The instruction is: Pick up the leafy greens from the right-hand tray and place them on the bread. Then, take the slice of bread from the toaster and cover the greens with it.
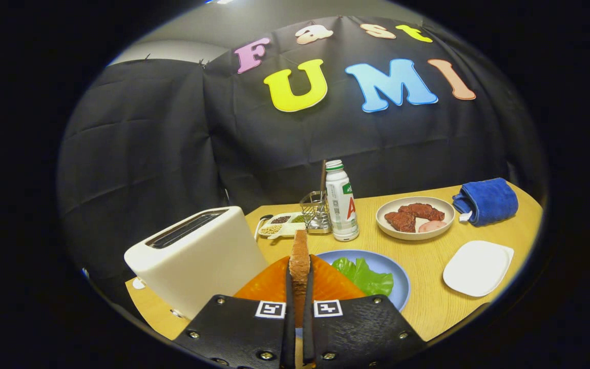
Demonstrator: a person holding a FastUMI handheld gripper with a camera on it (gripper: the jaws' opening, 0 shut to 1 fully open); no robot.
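Pinching a slice of bread edge-on, the gripper sits at the bottom centre of the frame, both fingers pressed flat against the slice's faces so that it stands upright between them, its crust rising above the fingertips. Just behind the slice, an orange tray spreads to either side of the fingers. To its right, touching or overlapping it, lies a blue plate carrying the leafy greens; whether a second slice lies under them I cannot tell. At lower left stands the white toaster, its slots dark. Further back, around the middle of the frame, a white bottle stands upright, with a wire holder just to its left and a small divided dish of grains beside that. Right of the bottle rests a pale plate with pieces of red meat and a pinkish slice. At the far right edge a rolled blue towel lies on the wooden table, and nearer, at lower right, a white square dish.
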